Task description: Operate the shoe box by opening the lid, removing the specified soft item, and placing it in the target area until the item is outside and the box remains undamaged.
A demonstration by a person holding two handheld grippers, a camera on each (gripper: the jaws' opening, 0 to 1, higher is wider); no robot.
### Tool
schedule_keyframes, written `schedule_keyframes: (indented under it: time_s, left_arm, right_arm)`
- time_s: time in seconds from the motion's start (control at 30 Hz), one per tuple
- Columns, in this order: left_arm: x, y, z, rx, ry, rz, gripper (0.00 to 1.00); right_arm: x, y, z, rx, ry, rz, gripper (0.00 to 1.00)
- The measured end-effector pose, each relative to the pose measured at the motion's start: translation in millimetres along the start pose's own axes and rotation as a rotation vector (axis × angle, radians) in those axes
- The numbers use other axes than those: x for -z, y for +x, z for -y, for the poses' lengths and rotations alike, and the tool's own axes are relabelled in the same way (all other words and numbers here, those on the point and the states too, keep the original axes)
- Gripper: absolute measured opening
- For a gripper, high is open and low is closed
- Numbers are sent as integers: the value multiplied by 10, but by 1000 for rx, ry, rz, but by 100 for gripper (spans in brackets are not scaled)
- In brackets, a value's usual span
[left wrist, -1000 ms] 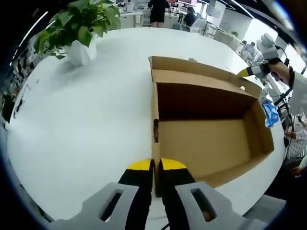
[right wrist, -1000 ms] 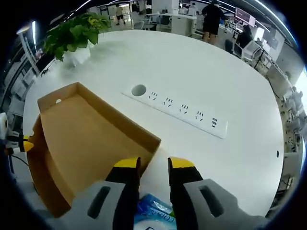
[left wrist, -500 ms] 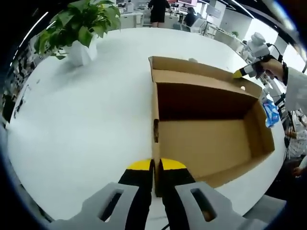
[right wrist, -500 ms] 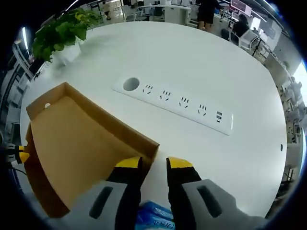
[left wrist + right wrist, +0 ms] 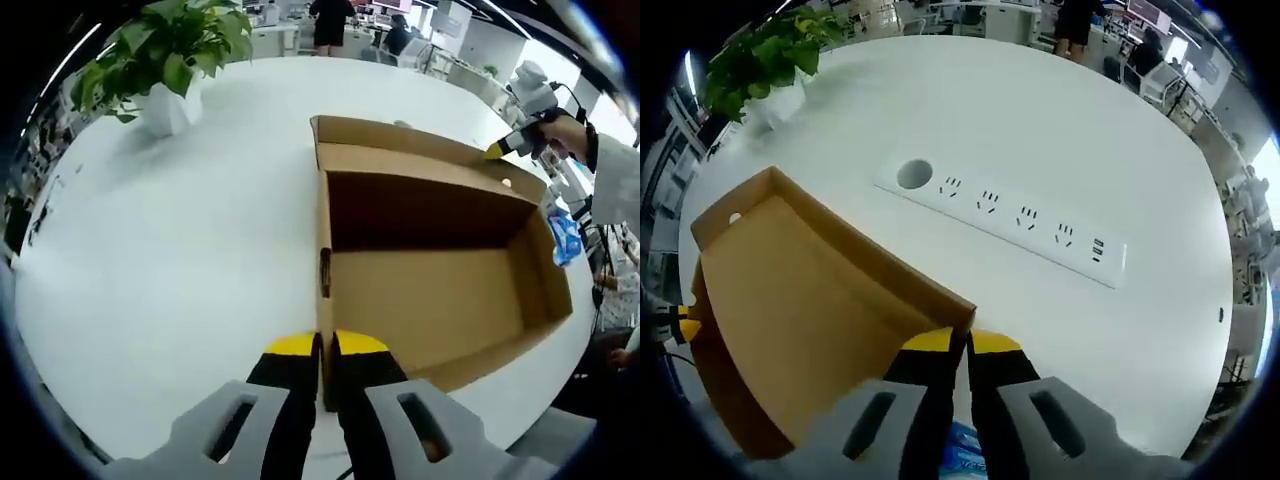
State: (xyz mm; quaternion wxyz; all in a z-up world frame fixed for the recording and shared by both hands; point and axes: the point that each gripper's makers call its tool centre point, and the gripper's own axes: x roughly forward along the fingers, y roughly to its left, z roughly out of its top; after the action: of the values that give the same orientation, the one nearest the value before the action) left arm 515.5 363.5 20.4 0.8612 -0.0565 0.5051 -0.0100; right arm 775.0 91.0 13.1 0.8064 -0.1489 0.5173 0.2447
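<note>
The brown shoe box lies open on the white table, its inside bare cardboard. My left gripper is shut on the box's near side wall. The lid stands folded back at the far side. In the right gripper view the lid spreads to the left, and my right gripper is shut on its corner edge. The right gripper also enters the left gripper view, held in a person's hand at the lid's far corner. A blue soft packet lies on the table beside the box, and the same packet shows under my right jaws.
A potted green plant in a white pot stands at the table's far left. A long white power strip lies on the table beyond the lid. The table edge curves close on the right. People and desks fill the background.
My right gripper's jaws have closed together on the lid's corner edge. The left gripper and the box have not moved.
</note>
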Motion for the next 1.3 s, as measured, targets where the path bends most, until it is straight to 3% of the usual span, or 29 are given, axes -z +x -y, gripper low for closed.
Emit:
schedule_keyframes:
  time_s: [0.77, 1.3]
  left_arm:
    - [-2, 31, 6, -3, -65, -1, 3]
    - [-1, 44, 6, -8, -95, 0, 3]
  right_arm:
    - [-405, -679, -105, 28, -99, 243, 1]
    - [-359, -1148, -234, 24, -145, 280, 1]
